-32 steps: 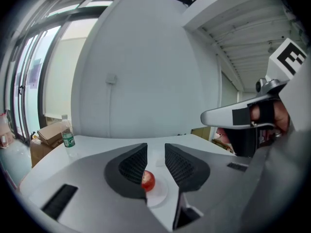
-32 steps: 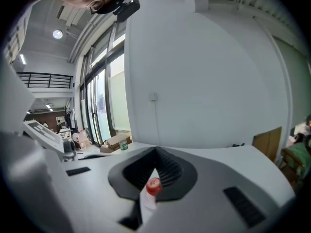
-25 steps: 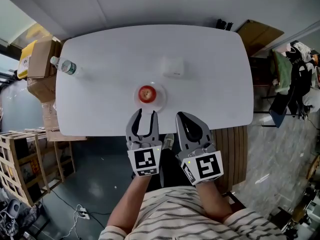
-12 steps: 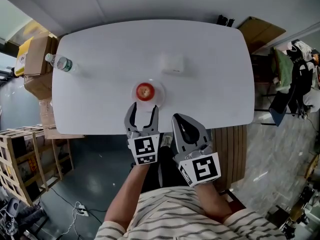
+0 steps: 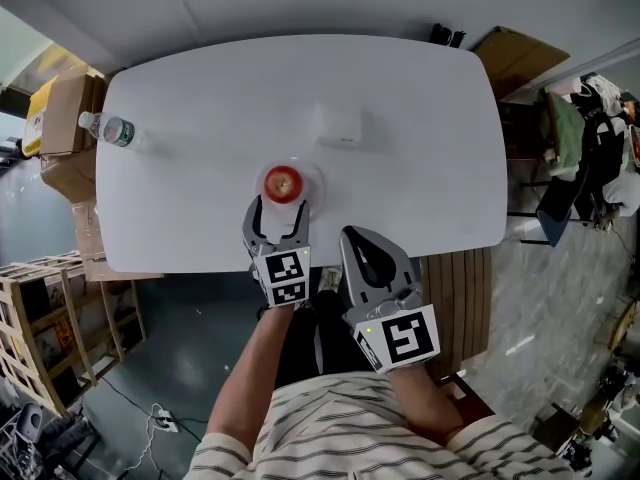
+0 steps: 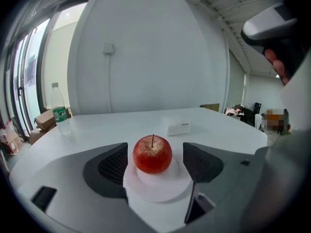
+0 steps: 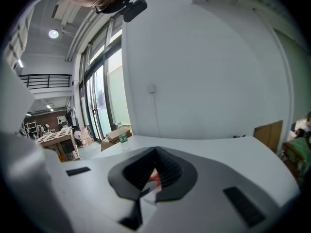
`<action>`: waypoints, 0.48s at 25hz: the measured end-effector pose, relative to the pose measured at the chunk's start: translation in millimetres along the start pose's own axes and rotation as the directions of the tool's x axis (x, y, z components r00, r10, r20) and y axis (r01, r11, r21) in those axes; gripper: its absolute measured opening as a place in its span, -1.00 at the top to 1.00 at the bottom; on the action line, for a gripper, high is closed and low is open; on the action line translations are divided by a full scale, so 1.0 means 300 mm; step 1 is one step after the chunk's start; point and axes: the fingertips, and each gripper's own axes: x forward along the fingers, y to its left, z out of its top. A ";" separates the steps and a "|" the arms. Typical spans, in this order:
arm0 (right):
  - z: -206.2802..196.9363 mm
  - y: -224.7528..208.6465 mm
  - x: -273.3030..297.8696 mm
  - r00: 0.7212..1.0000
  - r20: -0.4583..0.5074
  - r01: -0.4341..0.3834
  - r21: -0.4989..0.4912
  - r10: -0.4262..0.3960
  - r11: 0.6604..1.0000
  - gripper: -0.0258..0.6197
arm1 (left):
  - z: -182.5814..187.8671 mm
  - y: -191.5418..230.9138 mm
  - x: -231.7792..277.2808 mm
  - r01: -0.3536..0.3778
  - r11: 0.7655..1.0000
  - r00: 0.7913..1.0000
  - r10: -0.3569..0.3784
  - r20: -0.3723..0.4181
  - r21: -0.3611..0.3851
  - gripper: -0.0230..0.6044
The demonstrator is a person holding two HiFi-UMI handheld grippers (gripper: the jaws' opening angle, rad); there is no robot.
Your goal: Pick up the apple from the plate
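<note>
Apple's place: the apple (image 5: 283,182) is sitting on the plate (image 5: 316,184) on the tabletop (image 5: 400,88), at 12 o'clock from the left tongs (image 5: 279,206).
Nearer hand: the left; the right tongs (image 5: 355,236) are hanging at the apple's 4 o'clock.
Left tongs: opening wide, flanking the apple, not touching it.
Right tongs: closed, gripping nothing.

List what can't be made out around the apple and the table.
Apple: right gripper view, all but a red sliver hidden by the shut right gripper.
Plate: left gripper view, sides hidden behind the left gripper; its opening jaws have the apple at their tips, untouched.
Box: print too small to read.
Bottle: label too small to read.
</note>
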 end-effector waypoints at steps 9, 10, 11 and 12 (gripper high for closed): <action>-0.008 -0.020 0.012 1.000 -0.014 0.005 -0.008 -0.006 1.000 0.91 | -0.071 0.029 0.084 -0.012 1.000 1.000 0.012 -0.021 0.011 -0.16; -0.009 -0.023 0.013 1.000 -0.015 0.006 -0.008 -0.006 1.000 0.91 | -0.073 0.033 0.091 -0.014 1.000 1.000 0.014 -0.021 0.008 -0.17; -0.012 -0.026 0.012 1.000 -0.016 0.008 -0.007 -0.008 1.000 0.91 | -0.078 0.035 0.095 -0.013 1.000 1.000 0.013 -0.021 0.008 -0.17; -0.015 -0.029 0.010 1.000 -0.017 0.010 -0.005 -0.010 1.000 0.91 | -0.082 0.033 0.099 -0.010 1.000 1.000 0.010 -0.022 0.010 -0.17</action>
